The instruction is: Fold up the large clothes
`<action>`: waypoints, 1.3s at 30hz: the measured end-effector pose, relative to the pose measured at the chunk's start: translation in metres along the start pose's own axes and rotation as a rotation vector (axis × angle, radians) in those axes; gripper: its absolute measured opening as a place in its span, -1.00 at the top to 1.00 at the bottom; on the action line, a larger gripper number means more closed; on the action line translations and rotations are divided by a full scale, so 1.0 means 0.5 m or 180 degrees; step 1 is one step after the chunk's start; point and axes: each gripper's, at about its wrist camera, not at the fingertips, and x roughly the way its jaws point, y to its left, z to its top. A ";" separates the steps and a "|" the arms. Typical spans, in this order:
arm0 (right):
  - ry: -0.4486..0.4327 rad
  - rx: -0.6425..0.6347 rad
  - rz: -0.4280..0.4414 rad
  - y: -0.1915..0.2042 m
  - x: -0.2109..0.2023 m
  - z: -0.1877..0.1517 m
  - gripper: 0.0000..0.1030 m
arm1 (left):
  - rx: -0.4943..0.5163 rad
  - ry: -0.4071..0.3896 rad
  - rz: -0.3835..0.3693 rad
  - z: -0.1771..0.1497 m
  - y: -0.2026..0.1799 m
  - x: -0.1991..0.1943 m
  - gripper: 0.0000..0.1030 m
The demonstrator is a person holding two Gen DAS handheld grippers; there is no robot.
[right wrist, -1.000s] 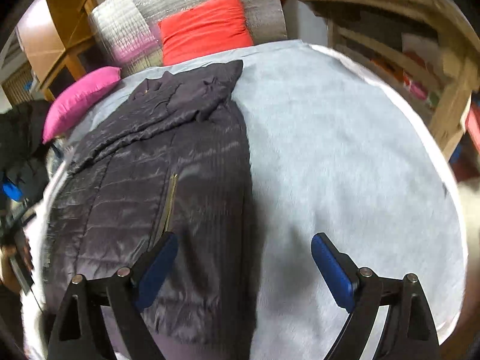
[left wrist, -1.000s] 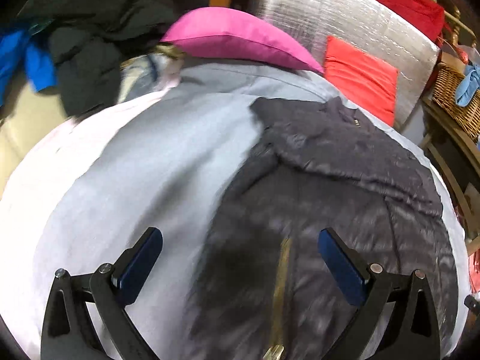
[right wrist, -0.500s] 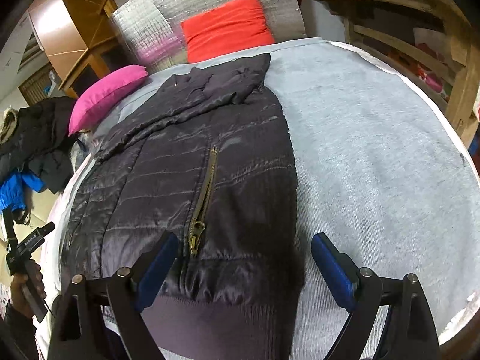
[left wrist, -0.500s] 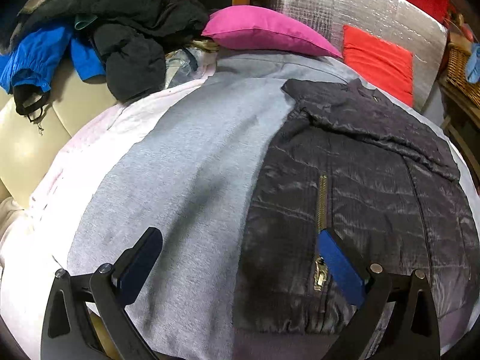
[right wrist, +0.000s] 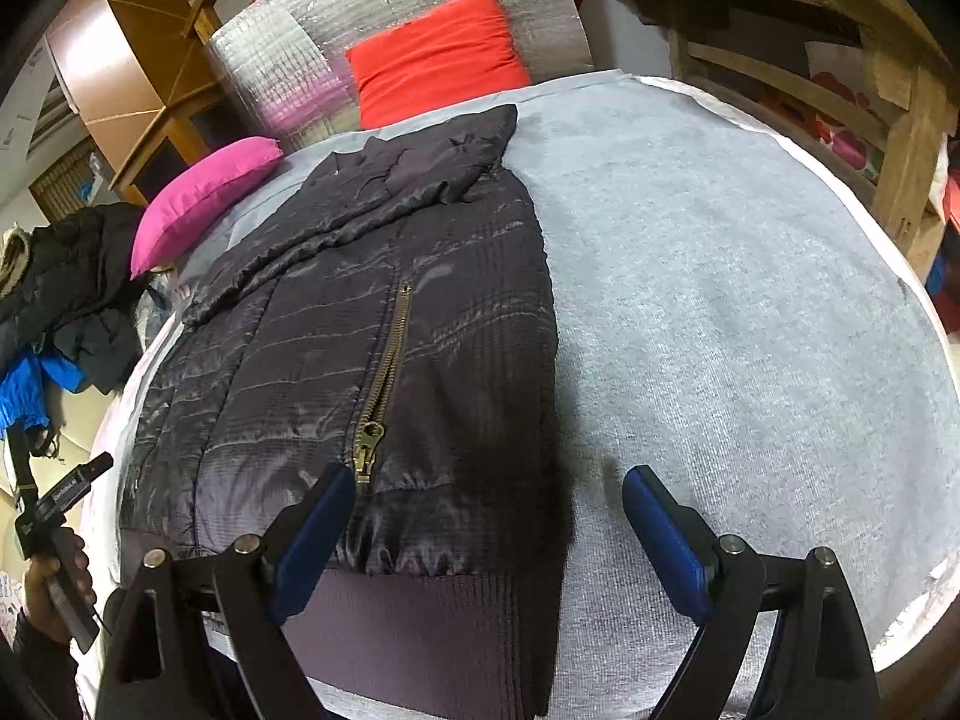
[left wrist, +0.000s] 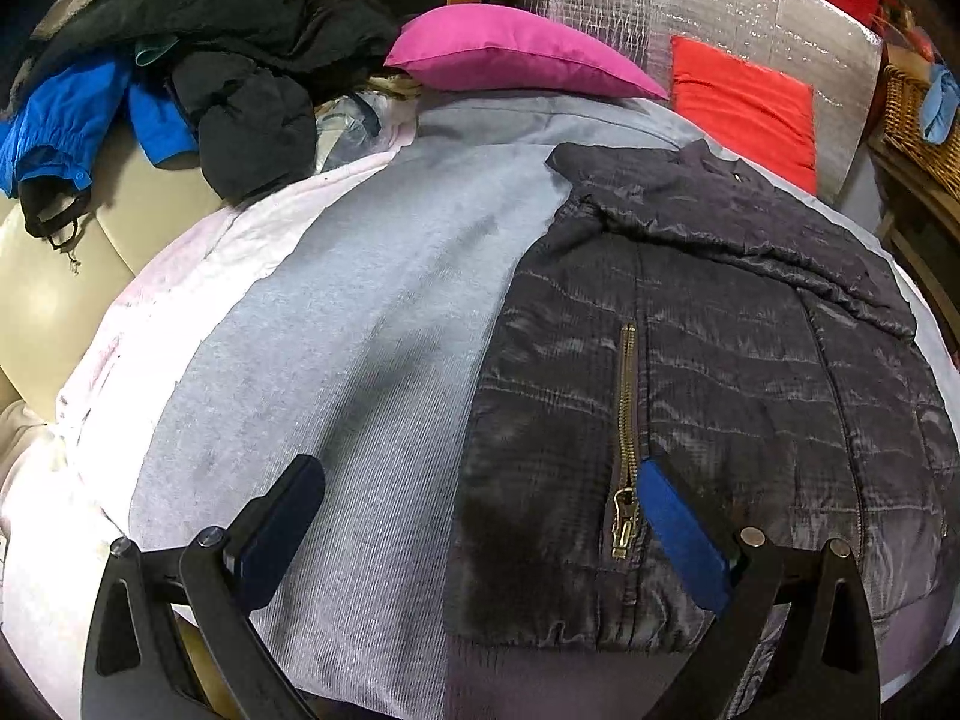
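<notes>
**Both grippers wide over the jacket's hem**

While both cameras looked down across the bed, I saw the dark quilted jacket (left wrist: 708, 396) lying flat on the grey sheet (left wrist: 372, 360), folded lengthwise with a sleeve laid across its top. In the left wrist view it filled the frame from about 1 o'clock down to 5 o'clock; in the right wrist view it ran from 11 o'clock to 7 o'clock. Its brass zipper (right wrist: 384, 384) ran down toward the ribbed hem (right wrist: 432, 630), the pull hanging just above that band.

My left gripper (left wrist: 480, 531) stood wide, nothing between its blue pads. One pad hovered over bare sheet at 7 o'clock, the other over the jacket beside the zipper pull at 5 o'clock. I could not tell whether either pad touched the fabric.

My right gripper (right wrist: 483, 540) also stood wide and gripped nothing. Its left-hand pad sat over the hem near the zipper pull, its right-hand pad over plain sheet, so the jacket's folded edge fell between them.

At 12 o'clock in the left view lay a pink pillow (left wrist: 516, 48), with a red cushion (left wrist: 744, 108) at 1 o'clock against a silver quilted panel (left wrist: 720, 6). A heap of black and blue clothes (left wrist: 198, 66) sat at 10 o'clock. At 8 o'clock in the right view, a hand (right wrist: 57, 588) held the other gripper's handle.
</notes>
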 end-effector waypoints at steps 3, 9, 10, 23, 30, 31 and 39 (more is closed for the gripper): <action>0.0005 0.0013 0.0014 -0.002 0.001 -0.003 -0.79 | 0.0010 0.0016 0.0006 -0.004 0.001 0.002 -1.00; 0.0017 0.0028 0.0029 -0.003 0.000 -0.006 -0.79 | 0.0000 0.0017 -0.0040 -0.017 0.011 -0.004 -1.00; 0.0010 0.0026 0.0036 -0.002 -0.001 -0.006 -0.79 | -0.0005 0.0026 -0.0052 -0.018 0.012 -0.005 -1.00; 0.0058 0.0102 0.0101 -0.018 0.000 -0.012 -0.79 | -0.0108 0.0144 -0.0113 -0.064 0.050 -0.007 -1.00; 0.0039 0.0071 0.0113 -0.013 0.002 -0.014 -0.79 | -0.0156 0.0126 -0.0115 -0.072 0.056 -0.005 -1.00; 0.0037 0.0068 0.0109 -0.013 0.002 -0.015 -0.79 | -0.0163 0.0125 -0.0122 -0.073 0.056 -0.005 -0.99; 0.0031 0.0051 0.0118 -0.008 0.000 -0.018 -0.79 | -0.0169 0.0092 -0.0171 -0.077 0.055 -0.010 -1.00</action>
